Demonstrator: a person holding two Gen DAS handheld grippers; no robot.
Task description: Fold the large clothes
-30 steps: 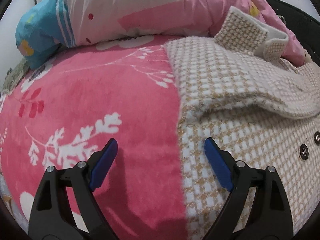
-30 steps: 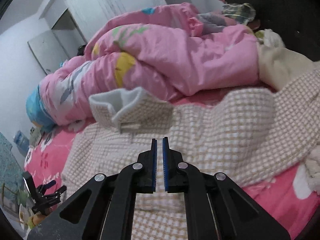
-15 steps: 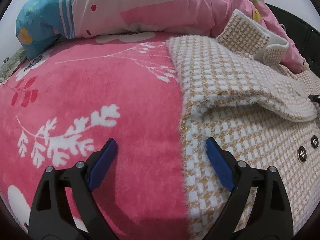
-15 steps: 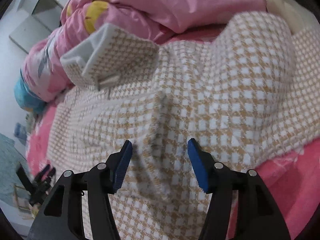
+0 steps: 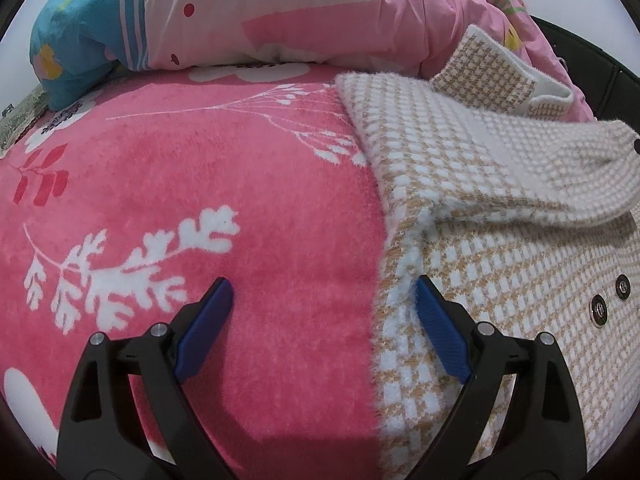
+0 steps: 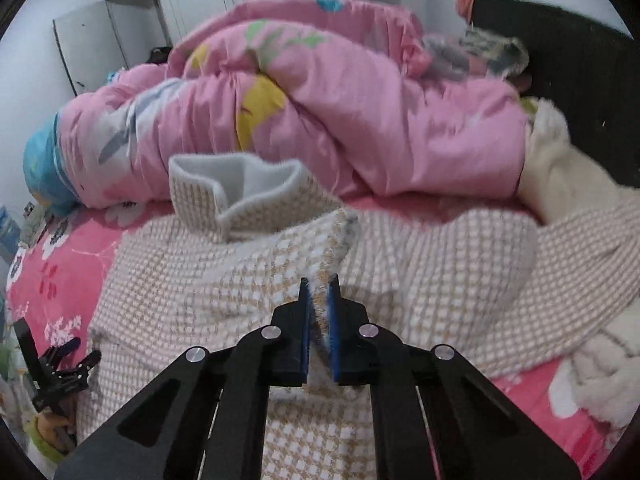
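A tan-and-white houndstooth coat (image 5: 500,272) lies spread on a pink floral blanket (image 5: 200,160), its metal snaps at the right. My left gripper (image 5: 324,286) is open and hovers over the coat's left edge, one blue pad above the blanket and the other above the coat. In the right wrist view the coat (image 6: 192,280) fills the foreground, its collar standing up at the back. My right gripper (image 6: 319,284) is shut on a pinched fold of the coat, lifted slightly off the bed. The left gripper (image 6: 86,354) shows small at the far left.
A bunched pink quilt (image 6: 360,100) lies across the back of the bed, its blue end (image 5: 80,32) at the left. A black headboard (image 6: 580,60) stands at the right with a cream fluffy garment (image 6: 560,168) below it. White wardrobe doors (image 6: 240,0) are behind.
My right gripper opened, came down onto the coat, then shut on a fold and raised it. The left gripper stayed open and barely moved.
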